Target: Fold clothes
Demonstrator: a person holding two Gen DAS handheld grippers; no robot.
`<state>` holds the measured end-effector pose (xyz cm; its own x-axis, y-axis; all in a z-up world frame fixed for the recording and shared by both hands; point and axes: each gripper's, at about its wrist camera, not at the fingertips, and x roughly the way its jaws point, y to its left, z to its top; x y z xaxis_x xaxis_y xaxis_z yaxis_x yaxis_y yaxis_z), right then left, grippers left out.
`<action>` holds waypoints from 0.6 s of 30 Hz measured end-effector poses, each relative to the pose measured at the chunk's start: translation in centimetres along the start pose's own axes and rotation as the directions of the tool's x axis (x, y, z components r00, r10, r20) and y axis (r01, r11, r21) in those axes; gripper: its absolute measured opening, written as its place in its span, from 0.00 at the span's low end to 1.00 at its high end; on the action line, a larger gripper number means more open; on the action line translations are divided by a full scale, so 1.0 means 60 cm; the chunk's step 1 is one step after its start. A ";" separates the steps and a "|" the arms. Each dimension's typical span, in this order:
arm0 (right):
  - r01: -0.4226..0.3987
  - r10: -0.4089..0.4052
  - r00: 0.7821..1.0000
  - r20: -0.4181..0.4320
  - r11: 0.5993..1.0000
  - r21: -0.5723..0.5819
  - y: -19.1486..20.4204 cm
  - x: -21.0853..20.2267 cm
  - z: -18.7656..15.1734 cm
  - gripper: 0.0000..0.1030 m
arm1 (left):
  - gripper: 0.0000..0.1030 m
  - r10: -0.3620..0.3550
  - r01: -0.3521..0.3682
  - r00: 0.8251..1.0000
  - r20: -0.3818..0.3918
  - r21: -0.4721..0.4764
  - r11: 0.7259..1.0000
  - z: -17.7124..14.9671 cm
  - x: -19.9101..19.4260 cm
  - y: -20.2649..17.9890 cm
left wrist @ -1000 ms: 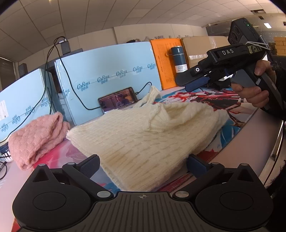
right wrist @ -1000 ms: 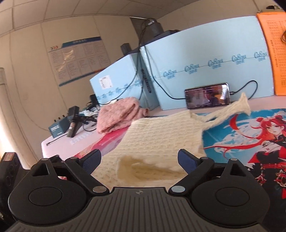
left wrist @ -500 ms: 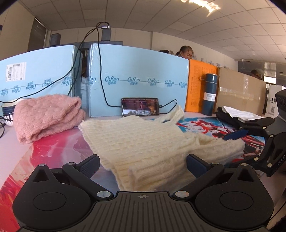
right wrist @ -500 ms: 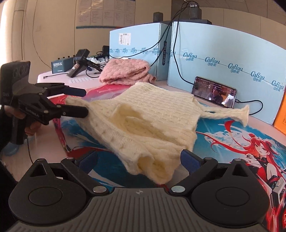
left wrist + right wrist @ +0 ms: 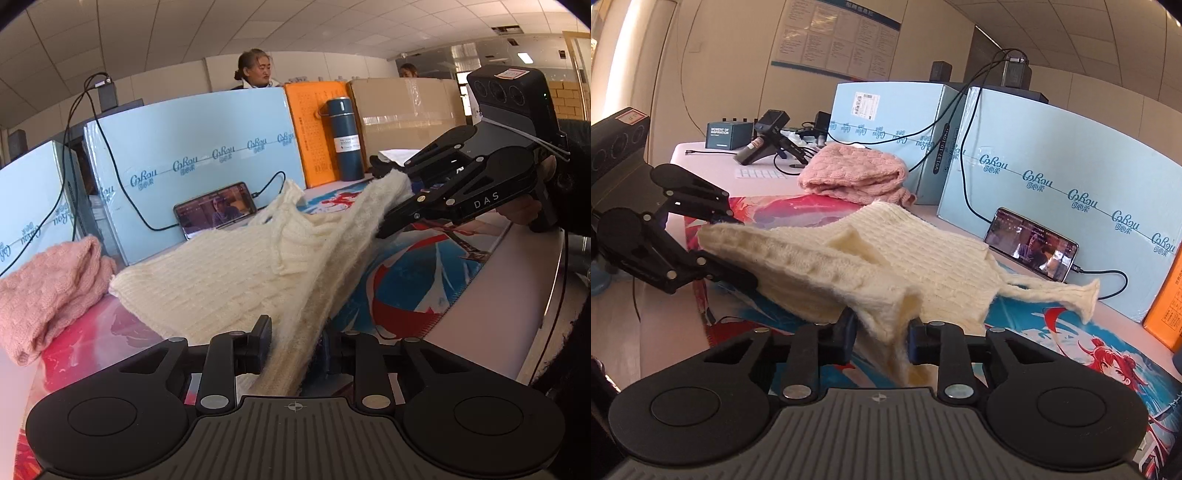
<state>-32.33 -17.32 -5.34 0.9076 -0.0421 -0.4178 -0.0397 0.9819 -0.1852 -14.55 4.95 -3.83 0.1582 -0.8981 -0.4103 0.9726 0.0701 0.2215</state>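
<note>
A cream knit sweater (image 5: 236, 280) lies on the printed table mat (image 5: 417, 280), its near edge lifted. My left gripper (image 5: 295, 345) is shut on one corner of that edge. My right gripper (image 5: 881, 336) is shut on the other corner, where the sweater (image 5: 923, 266) folds over. Each gripper also shows in the other's view: the right gripper (image 5: 395, 206) clamps the raised cream corner, and the left gripper (image 5: 735, 251) clamps the edge at the left. A sleeve (image 5: 1067, 295) trails to the right on the mat (image 5: 1071, 354).
A folded pink sweater (image 5: 48, 291) lies at the left, also seen in the right wrist view (image 5: 857, 173). Light blue boxes (image 5: 192, 162), a phone (image 5: 216, 210) with its cable, an orange board (image 5: 317, 129) and a dark flask (image 5: 345, 138) line the back. Tools (image 5: 764, 140) sit far left.
Both grippers went from open to shut, each on a corner of the cream sweater's near edge. The edge is now lifted off the mat between them.
</note>
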 end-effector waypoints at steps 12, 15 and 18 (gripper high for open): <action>-0.053 0.042 0.994 0.101 0.993 0.104 -0.003 -0.093 -0.001 0.17 | 0.22 -0.081 0.100 0.975 0.207 -0.086 0.991 0.033 -0.069 -0.001; -0.040 0.009 0.987 0.158 0.981 0.192 -0.028 -0.079 0.010 0.17 | 0.22 0.021 0.015 0.979 0.202 -0.178 0.984 0.043 -0.036 0.020; 0.009 -0.051 0.986 0.157 0.967 0.254 -0.048 -0.037 0.025 0.17 | 0.23 0.111 -0.074 0.979 0.170 -0.211 0.975 0.062 -0.003 0.040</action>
<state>-33.60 -19.80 -2.51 0.9627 -0.0624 -0.2632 0.0764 0.9961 0.0432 -12.89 3.68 0.06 0.2341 -0.9455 -0.2265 0.9722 0.2265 0.0597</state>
